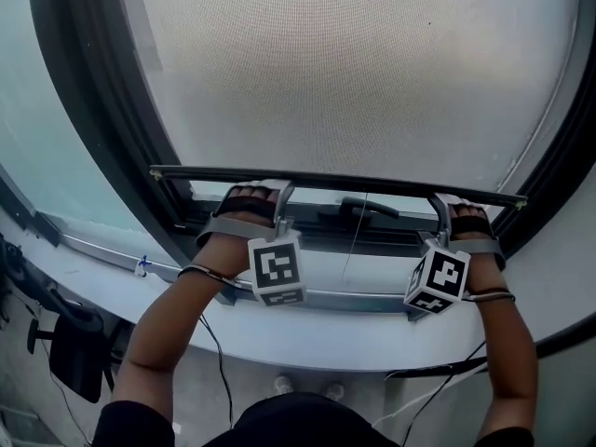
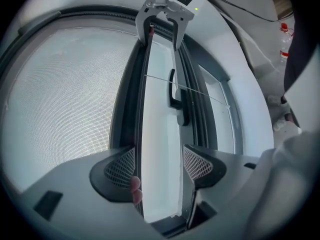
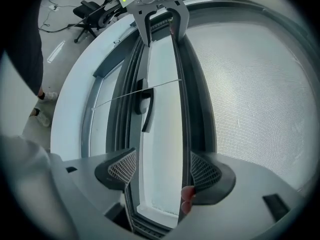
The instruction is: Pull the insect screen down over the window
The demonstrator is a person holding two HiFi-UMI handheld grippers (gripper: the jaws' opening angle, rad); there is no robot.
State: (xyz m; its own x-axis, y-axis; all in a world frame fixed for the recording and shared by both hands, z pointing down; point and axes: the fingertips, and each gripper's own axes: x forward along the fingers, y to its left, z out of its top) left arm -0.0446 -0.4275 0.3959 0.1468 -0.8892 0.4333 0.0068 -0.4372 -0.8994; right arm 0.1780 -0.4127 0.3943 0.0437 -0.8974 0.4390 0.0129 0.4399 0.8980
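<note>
The grey mesh insect screen (image 1: 354, 73) covers most of the window, and its dark bottom bar (image 1: 335, 177) hangs a little above the lower frame. My left gripper (image 1: 283, 196) and right gripper (image 1: 439, 209) reach up to that bar near its two ends. In the left gripper view the left gripper (image 2: 159, 166) is open, with the bar (image 2: 141, 109) lying along its left pad and a person's fingertips (image 2: 135, 186) on it. The right gripper (image 3: 162, 170) is open too, with the bar (image 3: 182, 109) by its right pad and fingertips (image 3: 188, 196) beside it.
A dark window handle (image 1: 369, 209) sits on the frame between the grippers, and a thin cord (image 1: 353, 245) hangs in front of it. The white sill (image 1: 279, 335) runs below. An office chair (image 1: 73, 347) stands at lower left, and cables trail from both wrists.
</note>
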